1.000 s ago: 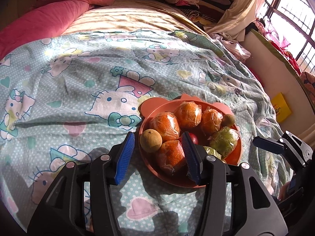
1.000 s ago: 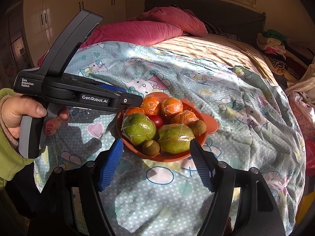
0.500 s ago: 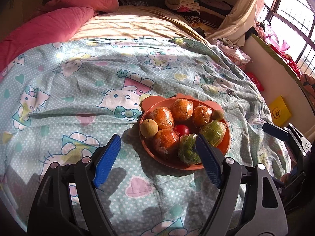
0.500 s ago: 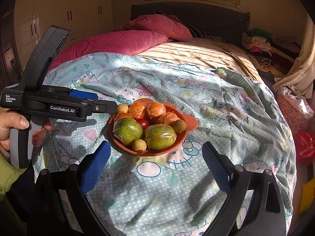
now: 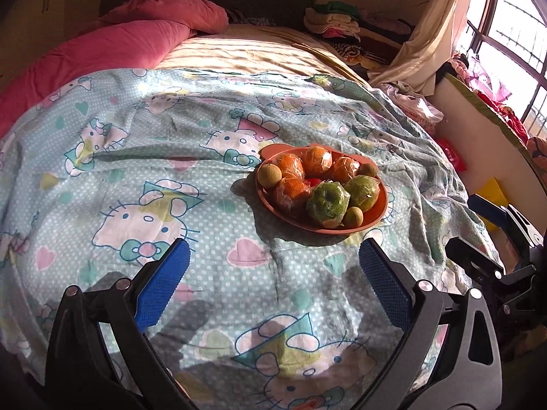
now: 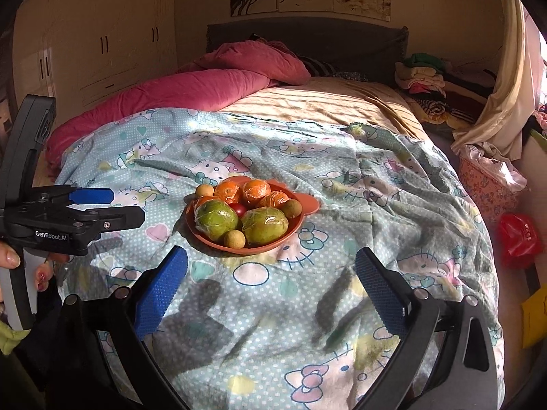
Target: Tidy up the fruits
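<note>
An orange plate (image 5: 374, 220) (image 6: 290, 230) sits on the Hello Kitty bedspread, filled with fruit. It holds several wrapped oranges (image 5: 290, 167) (image 6: 256, 189), two wrapped green fruits (image 5: 328, 203) (image 6: 215, 218), a red tomato (image 6: 238, 208) and small brown round fruits (image 5: 269, 175) (image 6: 234, 238). My left gripper (image 5: 273, 283) is open and empty, held back from the plate's near side. My right gripper (image 6: 271, 283) is open and empty, also short of the plate. The left gripper also shows at the left edge of the right wrist view (image 6: 89, 205).
A pink duvet and pillow (image 6: 218, 85) lie at the bed's head. Folded clothes (image 6: 422, 71) are stacked at the far right. A curtain (image 5: 424, 44) and window are on the right. A red bag (image 6: 518, 239) lies beside the bed.
Both grippers have pulled back from the plate and opened wider. The plate and fruit look smaller and farther away and have not moved on the bed.
</note>
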{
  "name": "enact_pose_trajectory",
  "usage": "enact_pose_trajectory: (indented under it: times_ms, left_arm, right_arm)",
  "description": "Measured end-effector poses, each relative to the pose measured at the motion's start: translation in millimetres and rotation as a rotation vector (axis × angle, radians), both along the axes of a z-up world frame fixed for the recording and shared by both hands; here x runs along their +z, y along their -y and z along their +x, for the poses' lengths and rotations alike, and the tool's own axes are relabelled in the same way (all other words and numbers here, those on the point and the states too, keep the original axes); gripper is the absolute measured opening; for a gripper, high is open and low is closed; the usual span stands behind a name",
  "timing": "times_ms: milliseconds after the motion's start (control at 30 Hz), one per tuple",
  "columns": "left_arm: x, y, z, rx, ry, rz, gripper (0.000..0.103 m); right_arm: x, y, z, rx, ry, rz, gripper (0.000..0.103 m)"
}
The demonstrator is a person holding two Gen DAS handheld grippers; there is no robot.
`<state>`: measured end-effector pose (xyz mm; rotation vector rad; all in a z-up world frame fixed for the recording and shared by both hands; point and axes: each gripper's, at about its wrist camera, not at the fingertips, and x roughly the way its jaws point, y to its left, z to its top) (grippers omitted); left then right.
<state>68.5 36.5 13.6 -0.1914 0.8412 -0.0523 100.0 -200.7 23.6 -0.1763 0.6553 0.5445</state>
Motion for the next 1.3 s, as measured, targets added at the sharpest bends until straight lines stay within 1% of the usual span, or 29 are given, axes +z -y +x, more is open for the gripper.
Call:
enact_pose_trajectory:
  times_ms: [67,200,333,467,633,700,800,1100,1300]
  left_arm:
    - [-3.0,-0.4,-9.6,0.008,-0.002,-0.013,0.093]
    - [-8.1,-0.3,-23.0,0.029,0.002,-0.014,0.093]
    - [-15.3,4.0,-34.5,0.030,-0.004,-0.013,0.093]
    - [-21.0,10.6,-44.2,0.027,-0.005,-0.022,0.093]
    - [-26.5,18.4,-52.7,0.043,0.007,-0.011,0.093]
    - [-29.1,20.4,-53.2,0.040,-0.001,-0.020,0.093]
    - [-31.4,23.8,-51.9,0.035,-0.009,-0.006,0.093]
    - [-29.7,25.0,-50.1,0.054,-0.003,0.007,0.093]
    - [-29.5,26.0,-49.5,0.050,-0.005,0.009,0.093]
  right_arm:
    - [-1.5,1.0,-5.3,-0.009,0.003,-0.009,0.098]
    - [-3.2,3.2,-16.2,-0.030,-0.003,0.000,0.098]
    - [-8.6,-0.4,-29.2,-0.046,0.032,-0.046,0.098]
    - [-19.3,-0.9,-39.3,-0.041,0.003,-0.023,0.099]
    - [-28.2,-3.2,-45.0,-0.042,-0.002,-0.044,0.099]
    - [-29.1,-2.4,-44.8,-0.048,-0.003,-0.037,0.099]
    - [-29.9,-1.2,-43.6,-0.054,0.001,-0.038,0.099]
    - [-33.9,5.7,-38.1,-0.064,-0.017,-0.023,0.099]
    - [-34.7,8.2,-36.5,-0.067,-0.023,-0.016,0.099]
